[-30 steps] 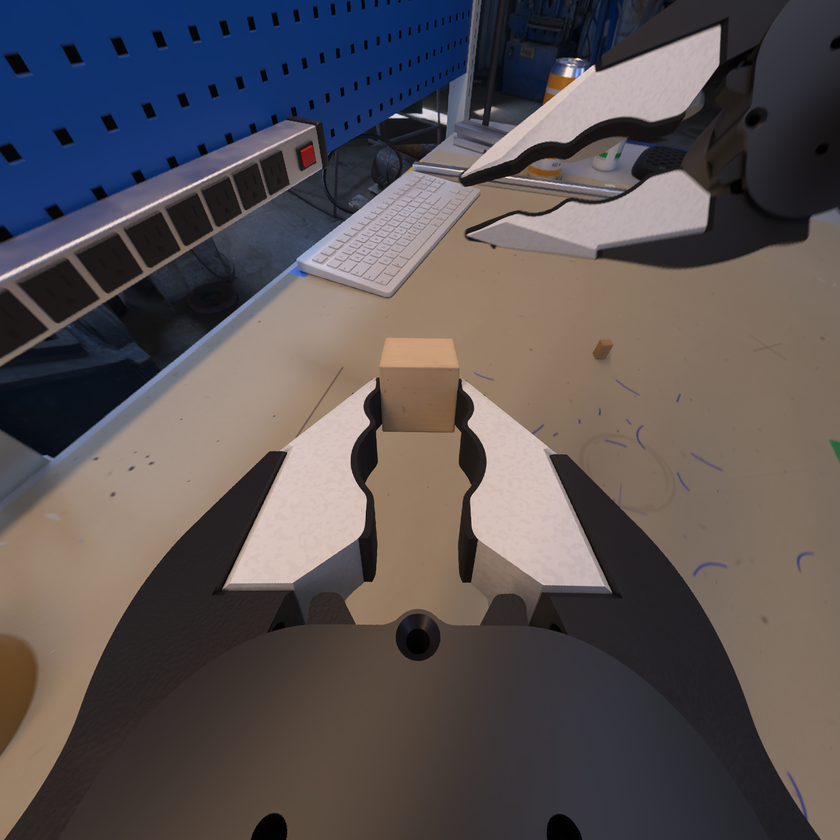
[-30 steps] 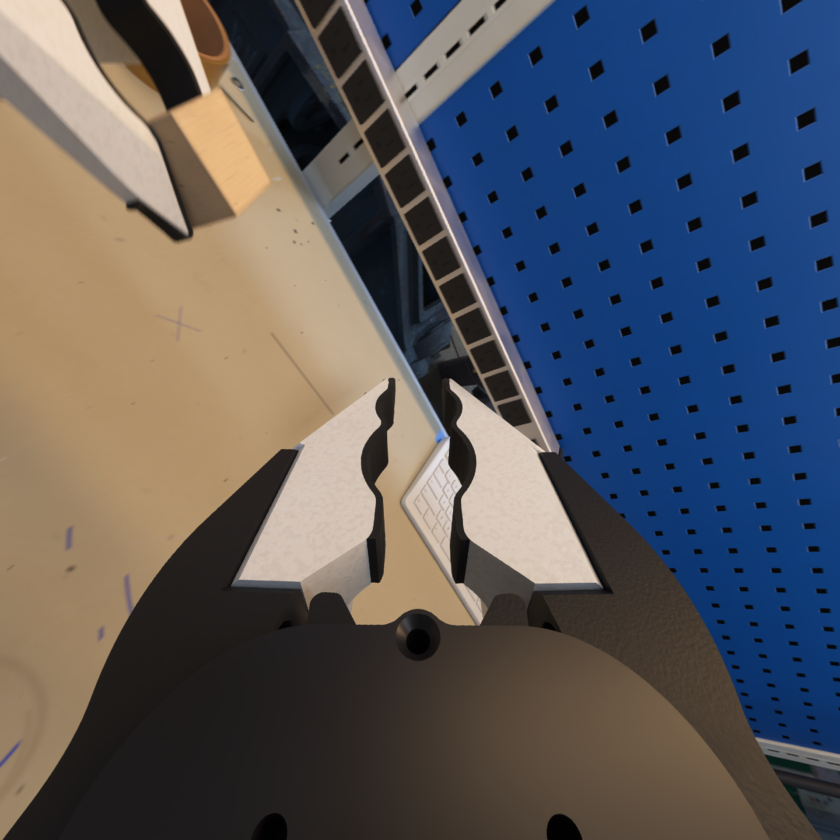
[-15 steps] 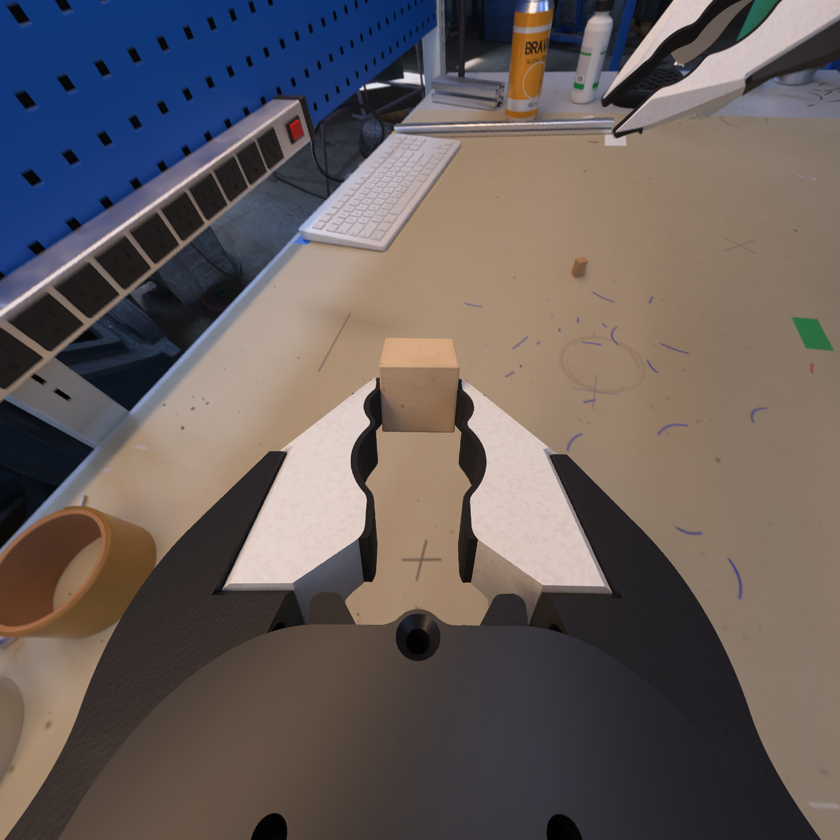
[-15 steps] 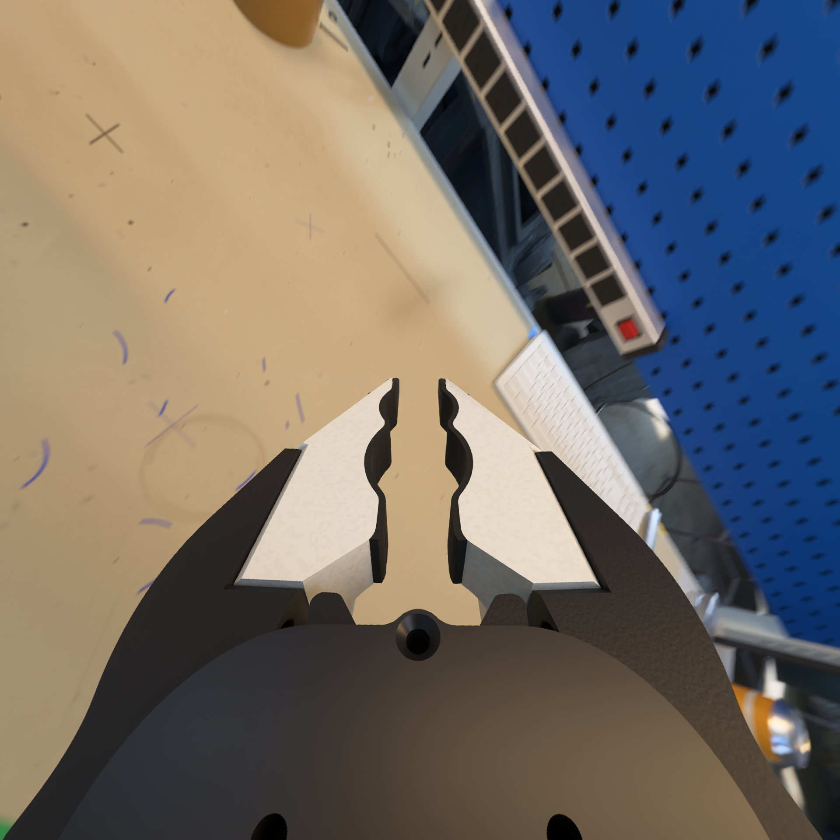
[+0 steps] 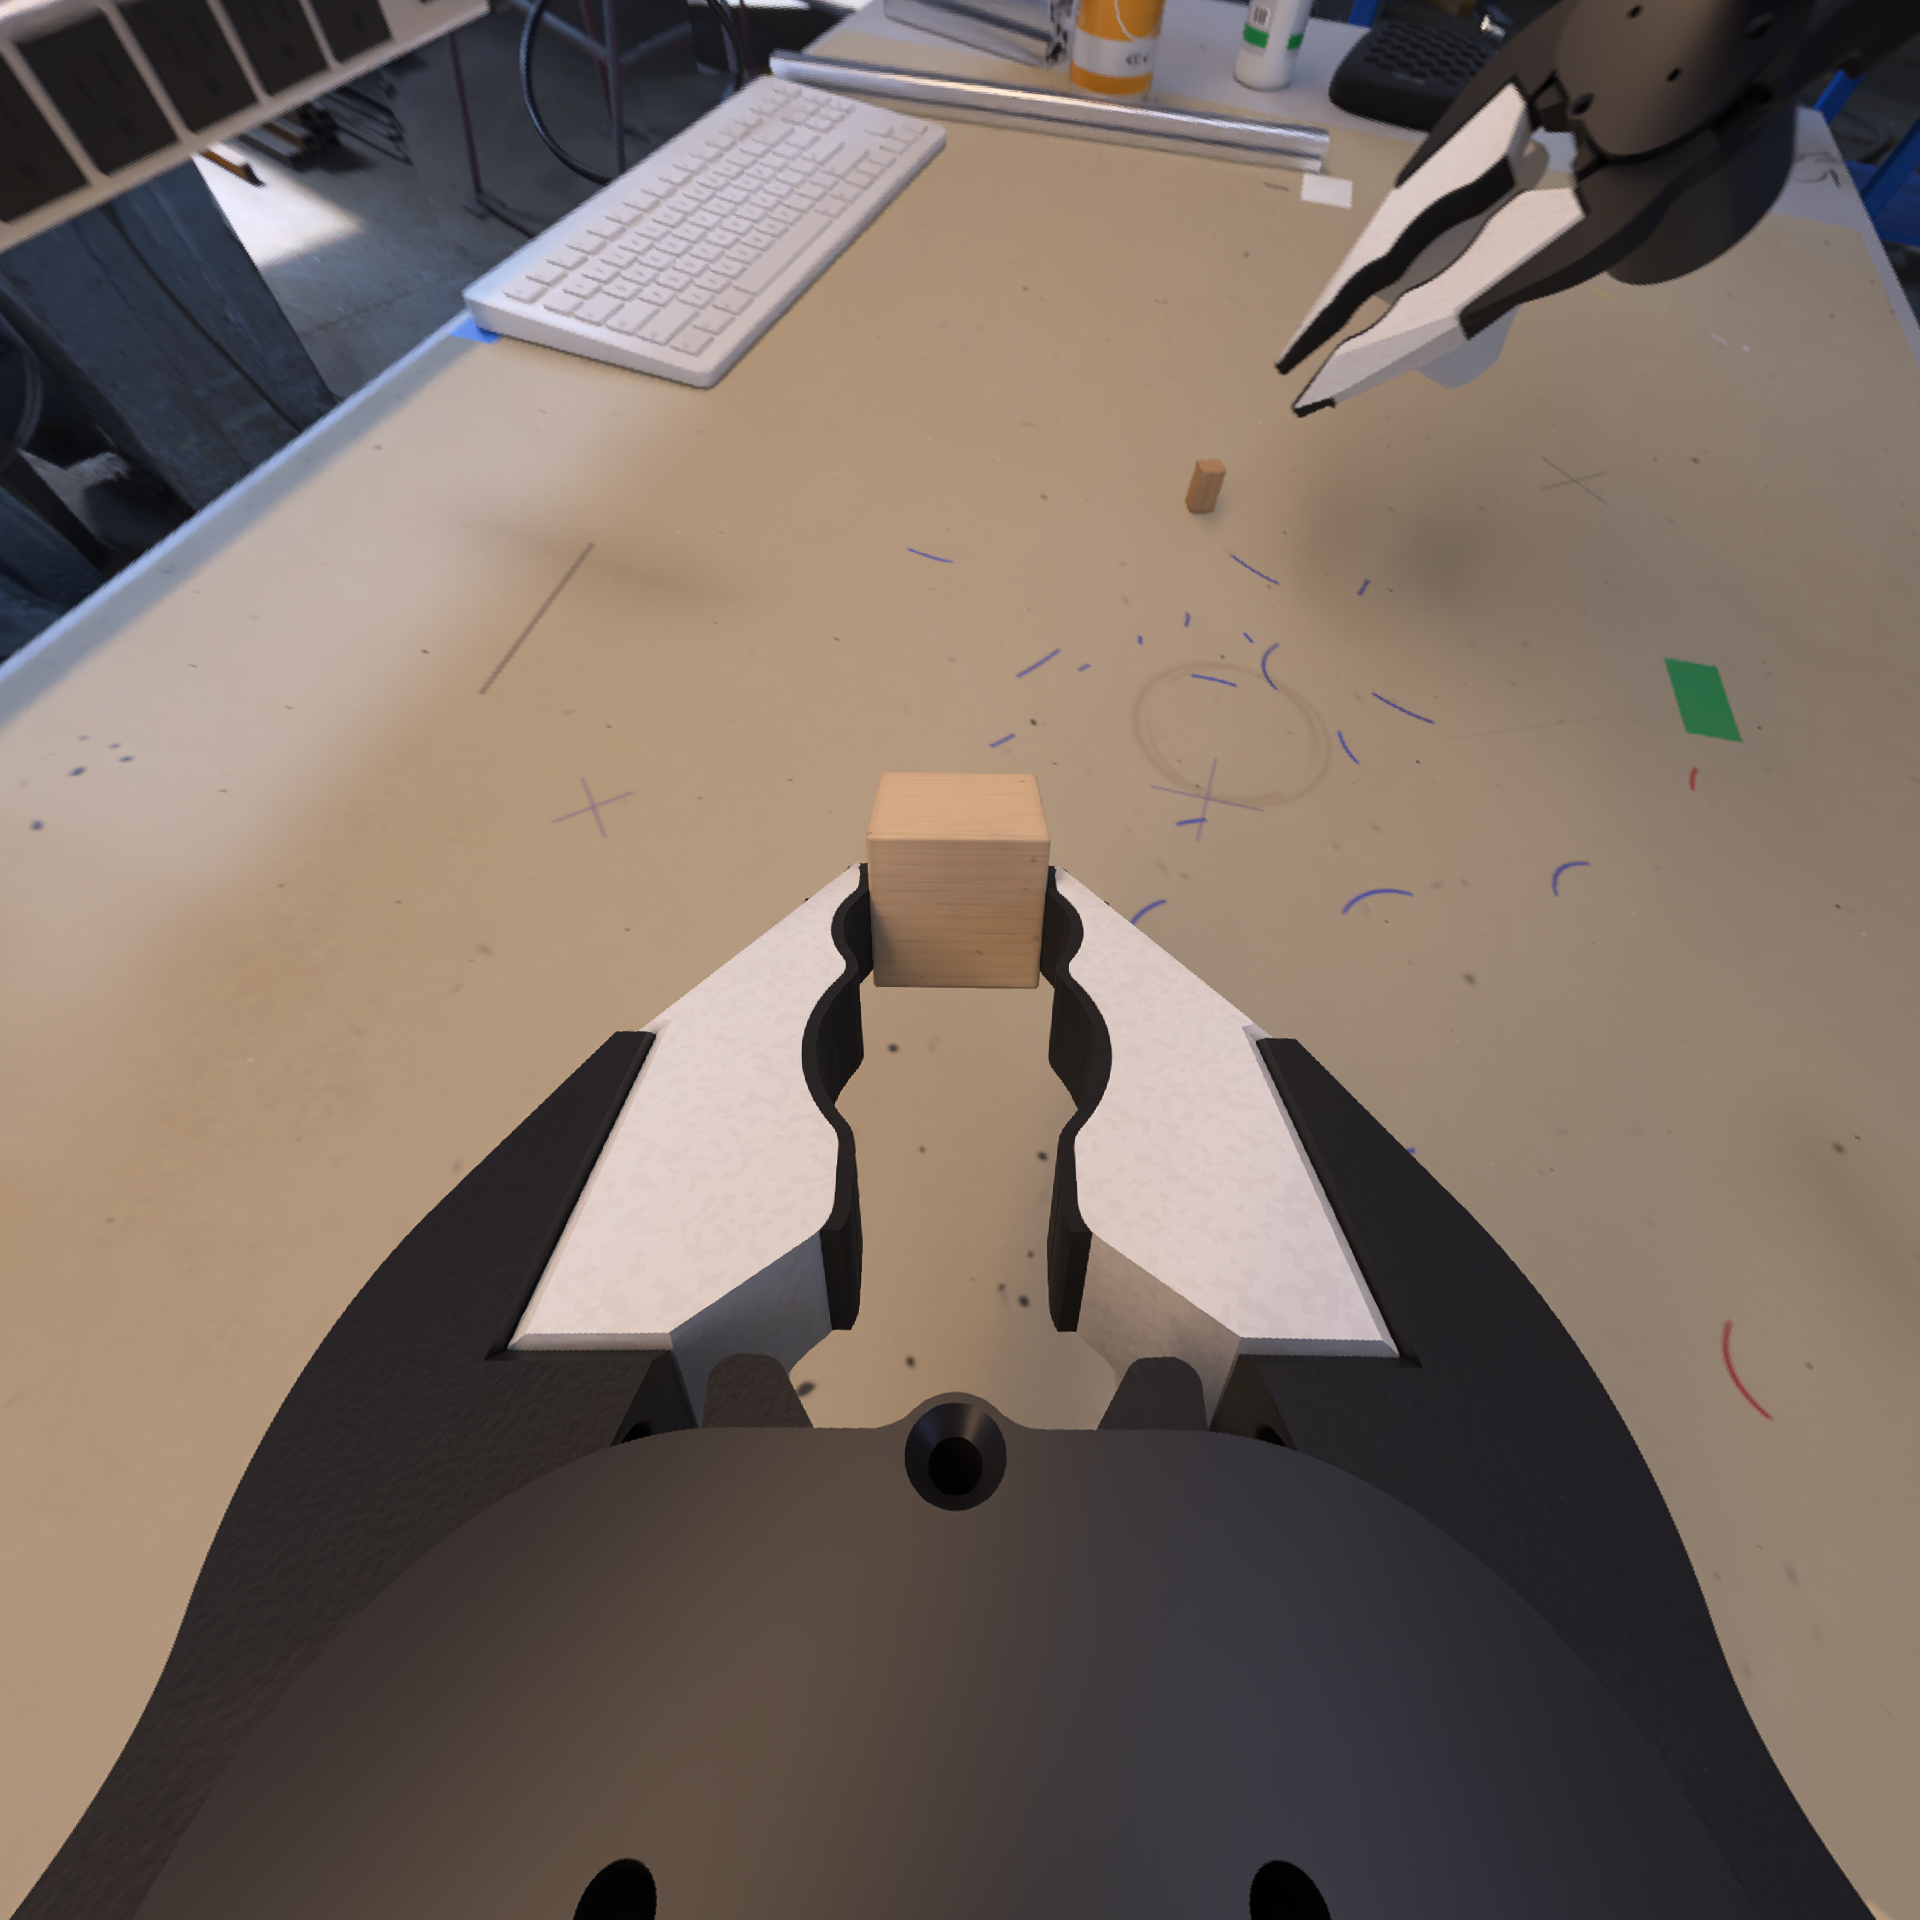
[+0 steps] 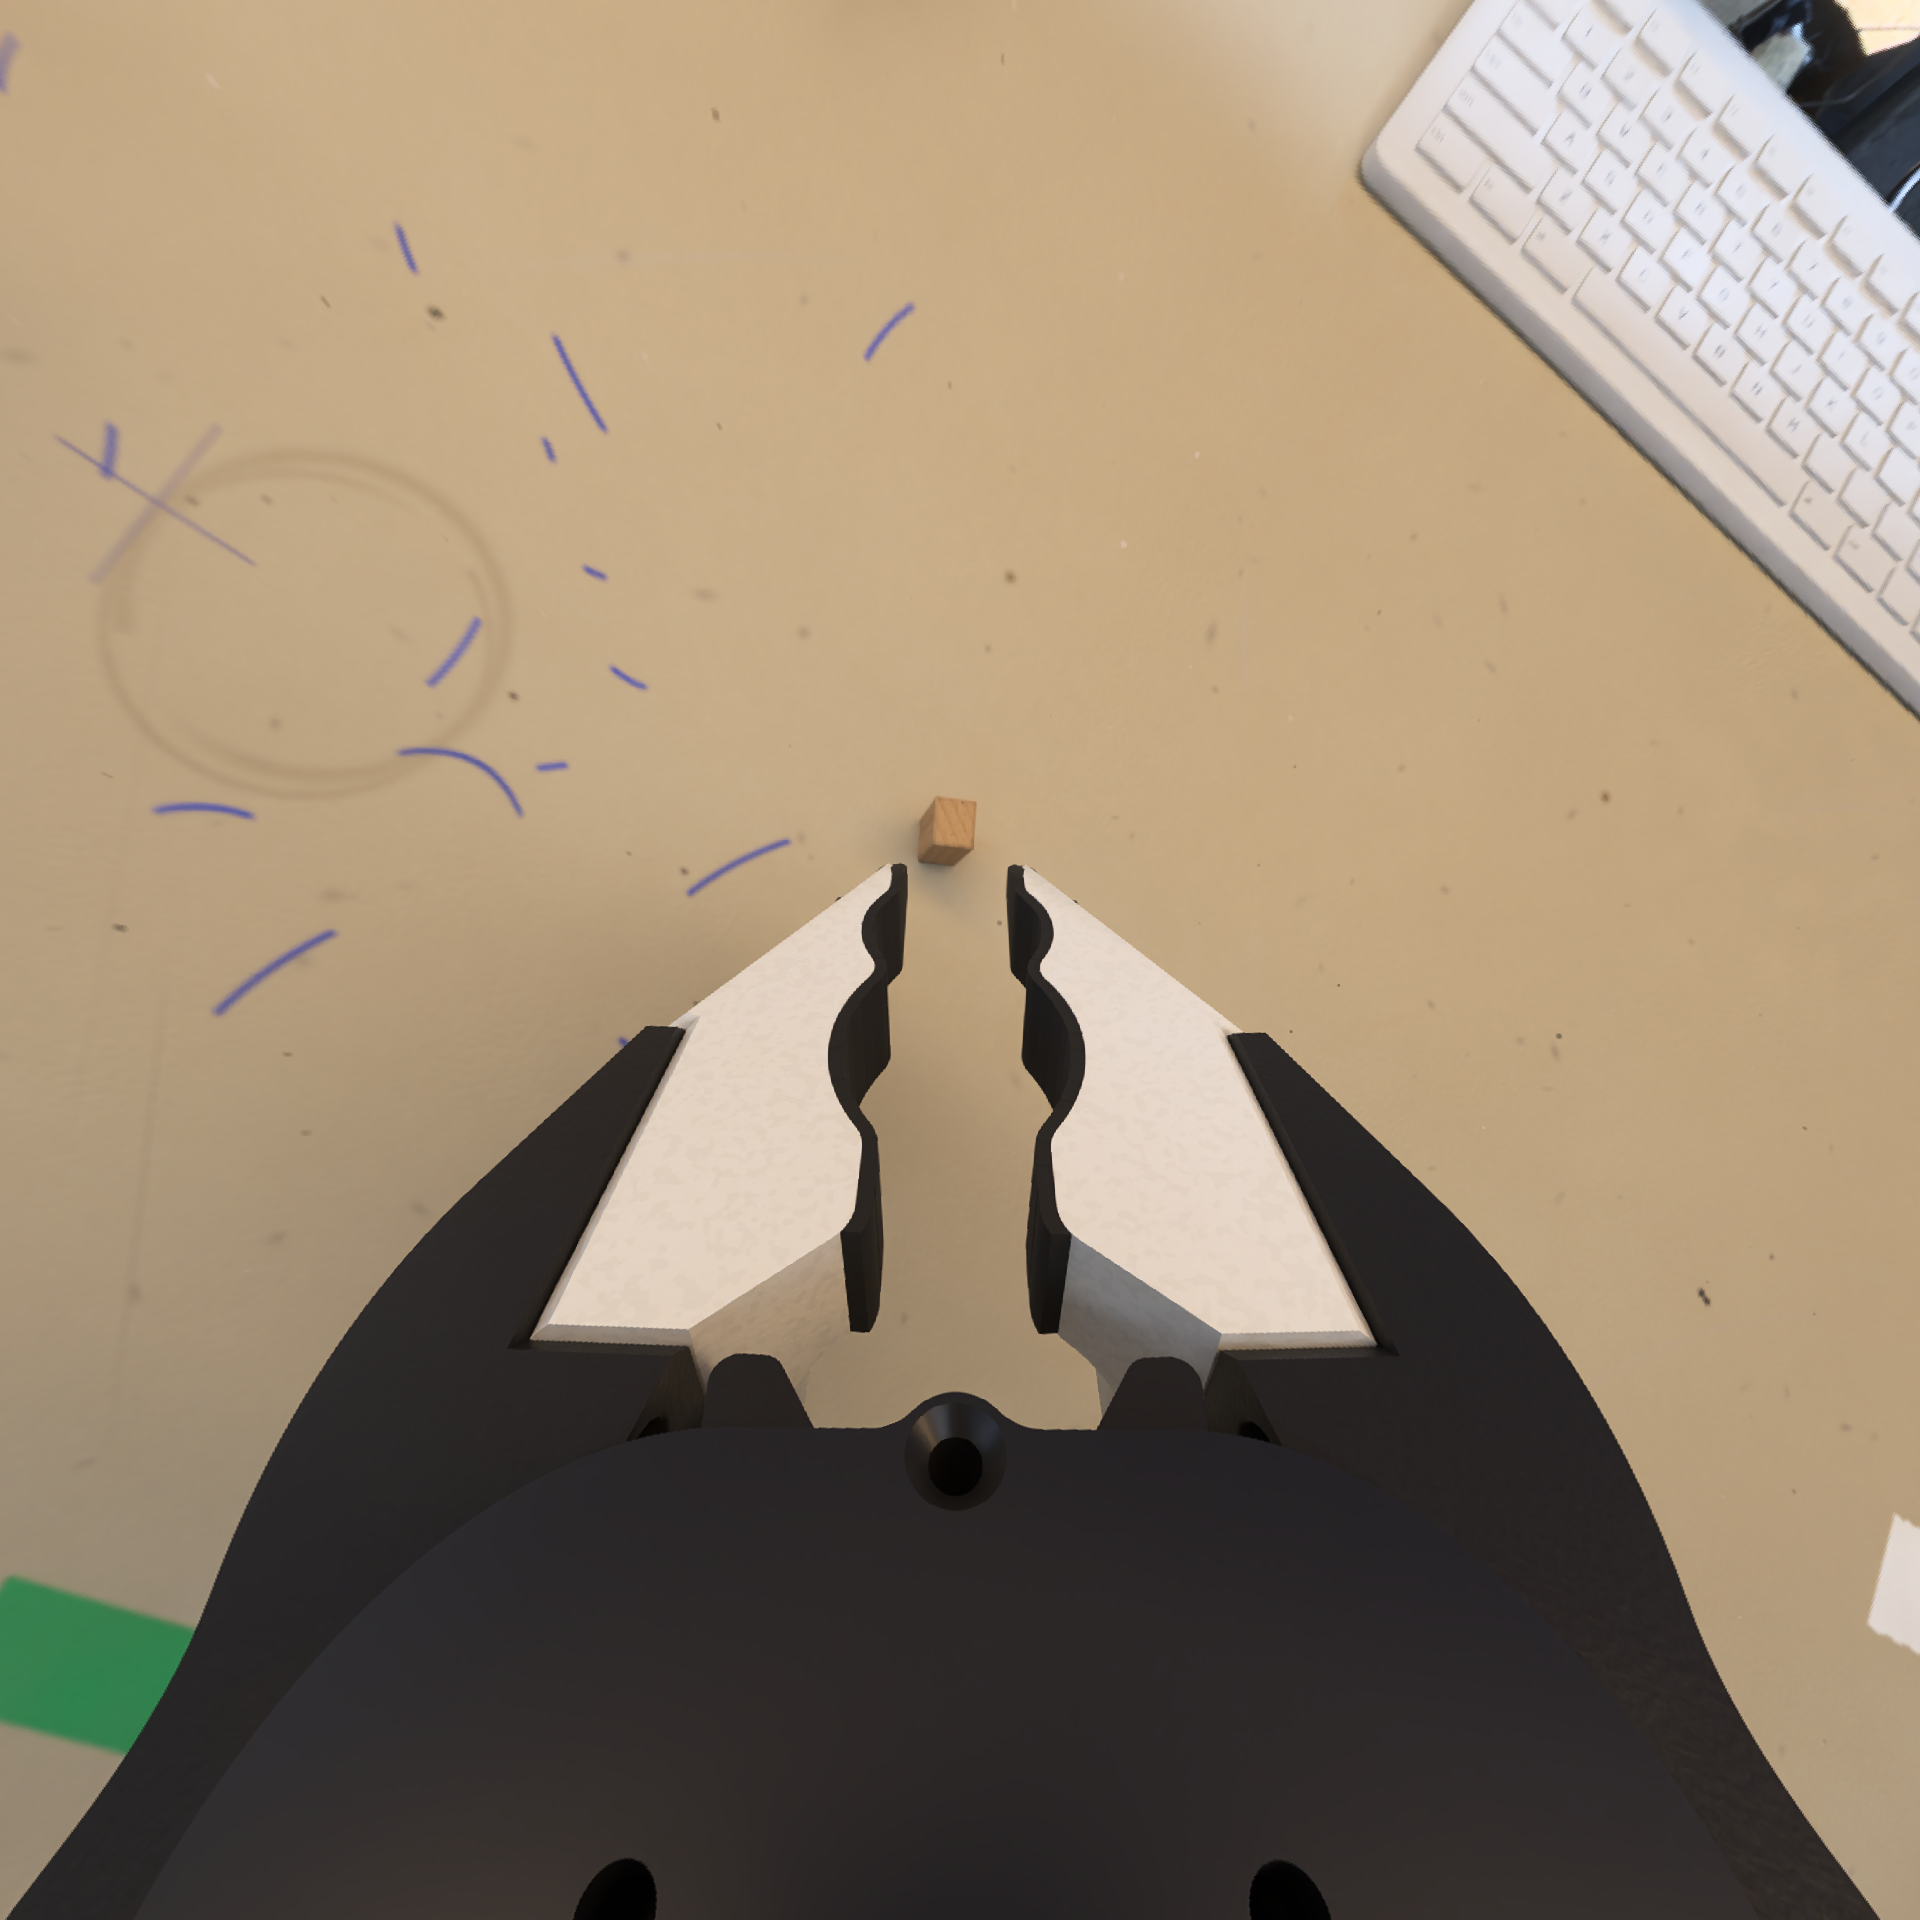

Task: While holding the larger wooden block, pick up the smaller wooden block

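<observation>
My left gripper (image 5: 956, 883) is shut on the larger wooden block (image 5: 956, 883), a pale cube held at the fingertips above the tan table (image 5: 727, 623). The smaller wooden block (image 5: 1203, 485) stands on the table farther ahead and to the right. In the right wrist view it (image 6: 947, 830) lies just beyond my fingertips, slightly left of centre. My right gripper (image 6: 956, 883) is open with a narrow gap, empty, and looks down at the table. It also shows in the left wrist view (image 5: 1299, 384) at the upper right, above and to the right of the small block.
A white keyboard (image 5: 707, 223) lies at the table's far left edge and shows in the right wrist view (image 6: 1704, 281) at upper right. A metal bar (image 5: 1049, 104), an orange can (image 5: 1117, 42) and a white bottle (image 5: 1273, 42) stand at the far end. Green tape (image 5: 1702, 699) lies to the right.
My right gripper has swung down toward the table and now points at the small block. My left gripper has tilted and shifted while still holding the large block.
</observation>
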